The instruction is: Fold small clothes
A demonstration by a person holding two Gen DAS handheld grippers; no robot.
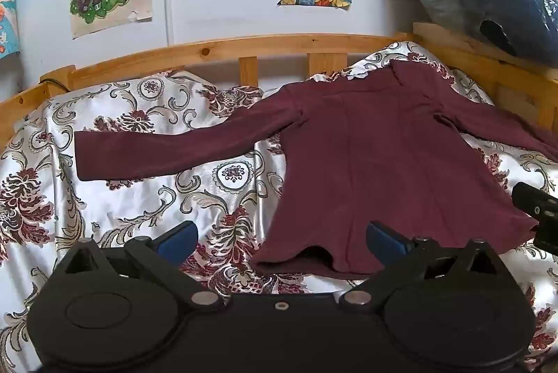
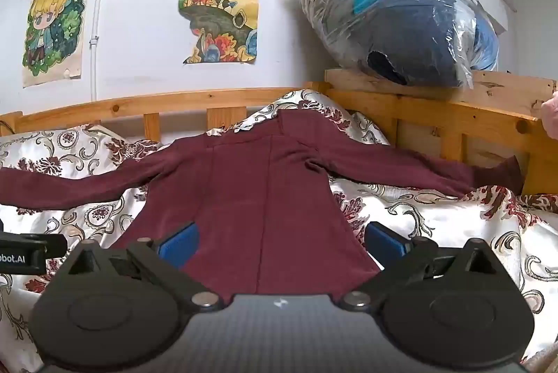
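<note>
One dark red top [image 1: 376, 156] lies flat on my bed cover [image 1: 146, 198], sleeves spread. My left tongs [image 1: 280, 238] float by its bottom left corner. My right tongs [image 2: 280, 244] float over its bottom edge. Wooden rails [image 1: 223, 50] run behind. Both tongs are wide apart, holding nothing.

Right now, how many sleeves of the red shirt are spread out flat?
2. One sleeve lies out to the left on the bedcover; the other sleeve reaches right toward the wooden bed frame.
</note>
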